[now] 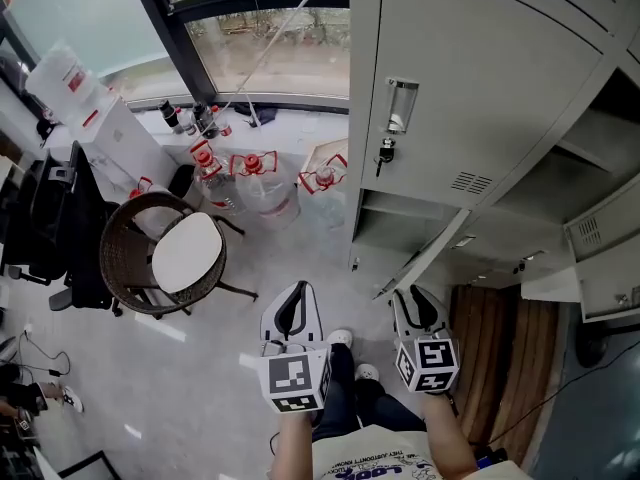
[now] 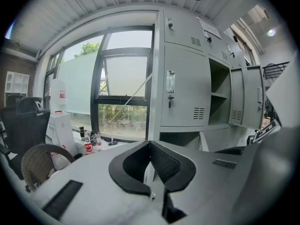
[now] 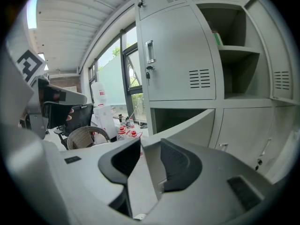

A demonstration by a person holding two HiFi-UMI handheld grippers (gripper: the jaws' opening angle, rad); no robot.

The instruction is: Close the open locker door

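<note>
A bank of grey lockers (image 1: 470, 88) fills the upper right of the head view. One low locker door (image 1: 425, 256) stands swung out over the floor in front of its dark compartment (image 1: 395, 223). My right gripper (image 1: 415, 303) sits at that door's free edge. In the right gripper view the door (image 3: 187, 125) runs in from the right and its thin edge lies between the jaws of the right gripper (image 3: 150, 146), with a sliver of gap on the left side. My left gripper (image 1: 293, 303) hangs over bare floor left of the door. The left gripper (image 2: 150, 144) has its jaw tips together and holds nothing.
A wicker chair (image 1: 165, 253) with a white cushion stands to the left, several water jugs (image 1: 265, 183) sit under the window, and a white dispenser (image 1: 100, 118) and a black office chair (image 1: 60, 228) lie further left. More locker doors (image 1: 600, 228) hang open at the right.
</note>
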